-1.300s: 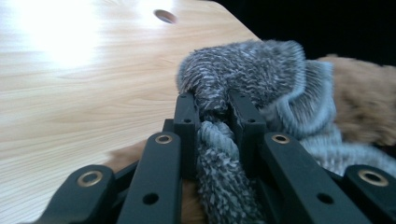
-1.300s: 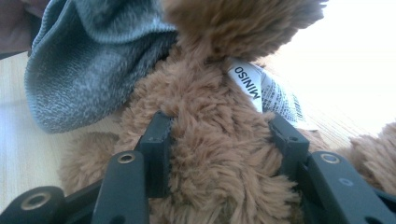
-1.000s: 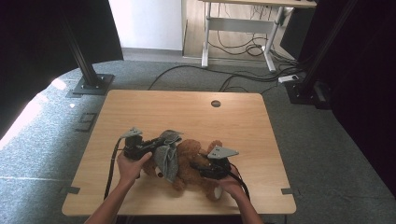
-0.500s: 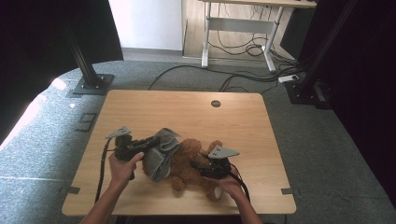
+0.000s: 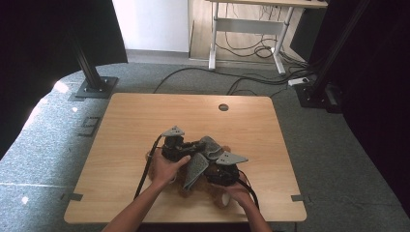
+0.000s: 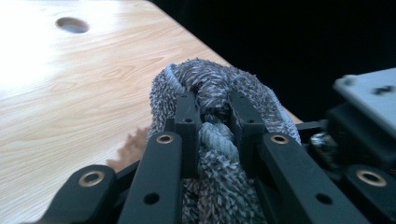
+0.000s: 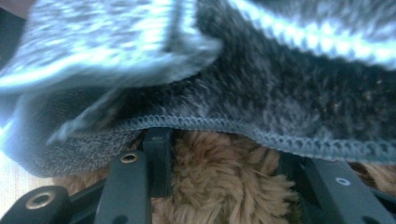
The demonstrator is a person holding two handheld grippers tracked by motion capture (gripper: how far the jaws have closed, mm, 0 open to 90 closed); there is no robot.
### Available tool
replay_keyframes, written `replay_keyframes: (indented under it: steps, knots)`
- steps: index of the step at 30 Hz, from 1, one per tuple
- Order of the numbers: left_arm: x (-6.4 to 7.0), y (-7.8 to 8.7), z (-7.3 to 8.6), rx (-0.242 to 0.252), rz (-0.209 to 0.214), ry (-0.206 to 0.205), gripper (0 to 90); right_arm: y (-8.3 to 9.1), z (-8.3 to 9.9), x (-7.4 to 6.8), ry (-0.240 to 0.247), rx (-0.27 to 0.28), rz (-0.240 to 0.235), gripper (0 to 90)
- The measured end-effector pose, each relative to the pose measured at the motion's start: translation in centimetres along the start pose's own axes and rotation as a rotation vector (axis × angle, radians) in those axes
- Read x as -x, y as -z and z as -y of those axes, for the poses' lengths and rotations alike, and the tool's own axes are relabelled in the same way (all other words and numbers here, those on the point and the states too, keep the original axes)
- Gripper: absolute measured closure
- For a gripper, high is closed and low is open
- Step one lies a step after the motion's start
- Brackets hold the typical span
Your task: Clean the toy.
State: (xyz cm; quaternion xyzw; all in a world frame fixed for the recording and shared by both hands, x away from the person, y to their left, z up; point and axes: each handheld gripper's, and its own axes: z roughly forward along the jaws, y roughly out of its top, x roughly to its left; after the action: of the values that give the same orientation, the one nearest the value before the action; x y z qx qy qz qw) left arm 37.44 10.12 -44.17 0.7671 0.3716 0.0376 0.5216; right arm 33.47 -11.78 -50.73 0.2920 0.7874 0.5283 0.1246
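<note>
A brown plush toy (image 5: pixel 211 191) lies near the table's front edge, mostly covered by a grey terry cloth (image 5: pixel 197 166). My left gripper (image 5: pixel 199 145) is shut on a bunched fold of the cloth (image 6: pixel 215 79); in the left gripper view its jaws (image 6: pixel 212 105) pinch the fold, which is lifted over the toy. My right gripper (image 5: pixel 212 173) comes in from the right under the cloth. In the right gripper view the brown fur (image 7: pixel 219 182) fills the space between its jaws (image 7: pixel 224 140), with the cloth's hem (image 7: pixel 280 93) draped just above.
The wooden table (image 5: pixel 145 116) has a round cable hole (image 5: pixel 223 107) near its far edge. Black stand bases (image 5: pixel 94 88) and floor cables (image 5: pixel 251 79) lie beyond the table. A desk frame (image 5: pixel 249 24) stands at the back.
My left gripper swung out to the left with the cloth, then moved right, carrying the cloth over the plush toy. The right gripper stayed on the toy.
</note>
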Motion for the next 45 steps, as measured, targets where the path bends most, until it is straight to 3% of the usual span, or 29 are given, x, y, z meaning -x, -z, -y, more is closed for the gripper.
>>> replay_keyframes:
  steps: [6,11,15,17,21,22,23,24,26,27,31,33,34,35,37,38,41,43,44,45]
  knots:
    - [-1.2,1.2,0.5,-0.008,-0.067,-0.003,76.0,0.0,0.1,0.0,0.0,0.003,-0.003,52.9]
    - [-3.5,3.1,1.6,-0.023,-0.138,0.025,76.0,0.2,0.2,0.0,-0.012,0.012,-0.007,51.9]
    - [-5.1,3.7,3.0,-0.019,-0.114,0.094,76.2,0.3,0.1,0.0,-0.014,0.025,-0.016,48.2]
    - [-4.4,3.8,3.5,-0.015,-0.14,0.041,76.3,0.5,-0.1,0.0,-0.017,0.025,-0.024,45.3]
    - [-4.2,3.8,4.1,-0.006,-0.163,0.018,76.4,1.5,-0.4,0.4,-0.06,0.059,-0.031,45.1]
    - [-4.4,3.9,4.3,-0.002,-0.163,0.022,76.5,2.6,-0.8,0.8,-0.076,0.095,-0.01,44.7]
    - [-4.6,4.0,4.6,0.003,-0.161,0.031,76.5,2.6,-0.8,0.8,-0.076,0.095,-0.01,44.7]
    - [-4.8,4.0,4.8,0.009,-0.154,0.044,76.5,3.9,-1.0,1.4,-0.087,0.12,0.052,42.4]
    - [-4.8,4.2,5.1,0.02,-0.155,0.045,76.6,4.9,-1.1,2.3,-0.122,0.14,0.093,38.3]
    - [-4.8,4.2,5.1,0.02,-0.155,0.045,76.6,4.9,-1.1,2.3,-0.122,0.14,0.093,38.3]
    - [-4.5,4.2,5.3,0.028,-0.163,0.036,76.6,5.7,-0.6,4.1,-0.208,0.125,0.178,28.0]
    - [-4.4,4.4,5.5,0.036,-0.163,0.032,76.7,5.4,0.4,5.3,-0.273,0.066,0.163,22.9]
    - [-4.4,4.4,5.5,0.036,-0.163,0.032,76.7,5.4,0.4,5.3,-0.273,0.066,0.163,22.9]
    - [-4.3,4.5,5.6,0.041,-0.163,0.03,76.7,5.2,0.9,5.7,-0.312,0.061,0.121,23.9]
    - [-4.3,4.5,5.6,0.042,-0.163,0.028,76.7,5.1,1.0,5.7,-0.318,0.057,0.109,26.8]
    - [-4.3,4.5,5.7,0.046,-0.162,0.029,76.7,5.1,1.0,5.7,-0.317,0.062,0.089,33.7]
    - [-4.3,4.8,5.6,0.062,-0.133,0.049,76.4,5.0,0.8,5.2,-0.277,0.051,0.049,53.3]
    - [-4.2,5.1,5.1,0.076,-0.098,0.069,76.3,5.0,0.7,5.2,-0.267,0.053,0.045,56.1]
    - [-3.4,5.4,4.2,0.096,-0.06,0.059,76.3,4.9,0.6,4.9,-0.243,0.048,0.058,59.2]
    - [-3.4,5.4,4.2,0.096,-0.06,0.059,76.3,4.9,0.6,4.9,-0.243,0.048,0.058,59.2]
